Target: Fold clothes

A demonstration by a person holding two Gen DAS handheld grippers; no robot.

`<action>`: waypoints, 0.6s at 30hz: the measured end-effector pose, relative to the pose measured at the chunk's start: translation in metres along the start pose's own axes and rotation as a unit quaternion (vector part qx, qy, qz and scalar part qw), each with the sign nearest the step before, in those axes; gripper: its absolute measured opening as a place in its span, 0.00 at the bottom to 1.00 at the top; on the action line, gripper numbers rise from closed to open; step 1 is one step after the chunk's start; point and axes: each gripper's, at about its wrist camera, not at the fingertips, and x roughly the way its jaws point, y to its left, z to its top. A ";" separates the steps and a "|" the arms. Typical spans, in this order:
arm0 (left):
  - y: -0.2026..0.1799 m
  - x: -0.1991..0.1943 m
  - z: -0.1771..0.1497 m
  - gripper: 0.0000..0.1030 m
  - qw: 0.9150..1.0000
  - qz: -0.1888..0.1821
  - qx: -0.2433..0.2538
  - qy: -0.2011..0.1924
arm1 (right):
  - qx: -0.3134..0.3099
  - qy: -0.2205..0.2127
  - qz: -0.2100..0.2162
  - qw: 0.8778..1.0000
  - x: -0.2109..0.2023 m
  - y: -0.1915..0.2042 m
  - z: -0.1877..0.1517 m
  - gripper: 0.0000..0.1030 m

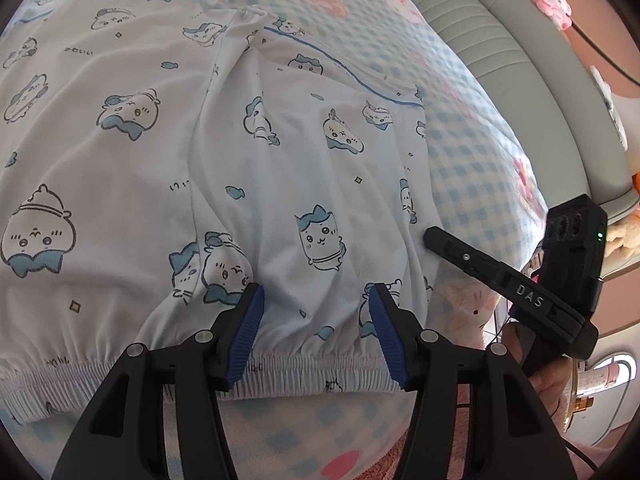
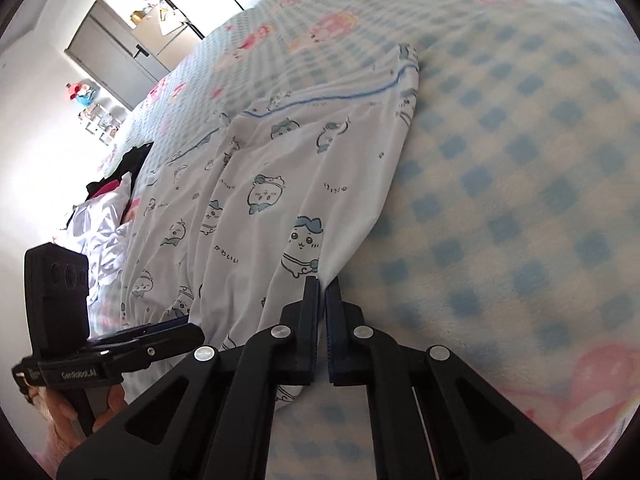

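white shorts (image 2: 256,200) far hem blurred

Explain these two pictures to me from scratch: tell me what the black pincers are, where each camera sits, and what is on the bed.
There is no robot here. A person holds a two-finger gripper in each hand, and a fisheye camera on each one looks along its fingers.

The left wrist view shows the left gripper, open, hovering over the elastic waistband of white cartoon-print pyjama shorts. The right gripper shows at that picture's right edge.

The right wrist view shows the right gripper, shut on the side edge of those shorts. They lie on a blue checked blanket covering the bed. More clothes are piled further off.
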 end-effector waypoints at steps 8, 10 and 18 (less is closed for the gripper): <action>0.001 -0.015 0.006 0.56 1.000 -0.010 -0.002 -0.020 | 0.071 0.031 0.052 0.996 0.015 -0.026 -0.001 0.14; 0.003 -0.017 0.008 0.56 1.000 -0.010 0.000 -0.020 | 0.094 0.043 0.073 0.992 0.024 -0.032 -0.001 0.39; 0.001 -0.015 0.024 0.57 1.000 -0.007 0.008 -0.020 | 0.118 0.069 0.183 0.974 0.060 -0.034 0.013 0.20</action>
